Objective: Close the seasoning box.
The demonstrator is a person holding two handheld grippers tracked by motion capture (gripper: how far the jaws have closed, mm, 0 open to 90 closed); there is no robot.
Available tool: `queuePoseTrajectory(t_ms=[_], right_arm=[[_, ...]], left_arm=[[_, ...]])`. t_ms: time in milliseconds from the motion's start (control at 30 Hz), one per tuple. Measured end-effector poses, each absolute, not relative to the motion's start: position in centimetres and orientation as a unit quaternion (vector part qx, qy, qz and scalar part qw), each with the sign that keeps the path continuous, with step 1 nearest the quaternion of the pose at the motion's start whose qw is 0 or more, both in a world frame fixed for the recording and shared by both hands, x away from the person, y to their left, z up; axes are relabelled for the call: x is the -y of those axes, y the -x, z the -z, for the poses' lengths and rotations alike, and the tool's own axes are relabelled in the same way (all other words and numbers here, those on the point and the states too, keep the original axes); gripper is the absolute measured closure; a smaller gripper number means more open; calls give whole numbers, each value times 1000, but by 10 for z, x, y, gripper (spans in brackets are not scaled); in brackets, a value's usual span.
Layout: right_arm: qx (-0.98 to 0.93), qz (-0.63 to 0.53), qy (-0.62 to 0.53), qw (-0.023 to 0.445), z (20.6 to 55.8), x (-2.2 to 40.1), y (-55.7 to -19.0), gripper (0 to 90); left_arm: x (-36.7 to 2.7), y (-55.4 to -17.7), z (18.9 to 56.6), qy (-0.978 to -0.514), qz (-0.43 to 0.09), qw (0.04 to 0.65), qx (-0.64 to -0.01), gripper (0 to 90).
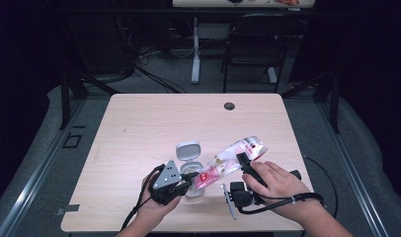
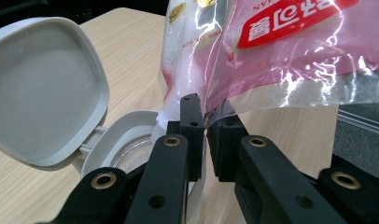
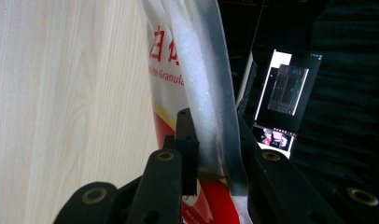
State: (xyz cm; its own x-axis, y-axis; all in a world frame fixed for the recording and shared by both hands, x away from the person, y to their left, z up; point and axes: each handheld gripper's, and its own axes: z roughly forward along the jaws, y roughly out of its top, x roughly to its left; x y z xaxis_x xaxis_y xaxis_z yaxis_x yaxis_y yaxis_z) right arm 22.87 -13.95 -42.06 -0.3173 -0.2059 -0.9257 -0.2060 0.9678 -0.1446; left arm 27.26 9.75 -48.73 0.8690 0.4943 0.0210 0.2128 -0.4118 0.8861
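Your left gripper (image 2: 205, 122) pinches the lower corner of the sugar bag (image 1: 231, 159); your right gripper (image 3: 211, 126) clamps its upper part. The bag tilts over the open grey container (image 1: 189, 157) on the table (image 1: 139, 128).

Your worktop (image 1: 139, 128) carries everything near its front edge, close to you. The open container (image 1: 191, 190) sits front and centre, with its hinged lid (image 1: 188, 150) tipped back behind it. Your left hand-held gripper (image 1: 188, 176) is just left of the container, pinching the lower end of the bag (image 1: 233, 158) directly above the container's mouth. From there the bag slants up and to the right. Your right hand-held gripper (image 1: 242, 159) clamps the bag farther up, to the right of the container. Behind the worktop, a chair (image 1: 253, 44) stands on the floor.
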Motion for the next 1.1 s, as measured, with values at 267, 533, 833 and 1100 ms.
queuePoseTrajectory(t_ms=[267,533,833,1100], right_arm=[[-812,7,129,569,418,137,-228,788],[-812,8,129,569,418,136,-227,791],[-809,12,135,571,417,135,-226,793],[-810,11,137,570,416,134,-226,795]], left_arm=[[-98,-273,488,-828,-140,500,-213,855],[-98,-274,488,-828,-140,499,-214,859],[-98,-274,488,-828,-141,498,-214,864],[-98,-275,488,-828,-139,498,-215,864]])
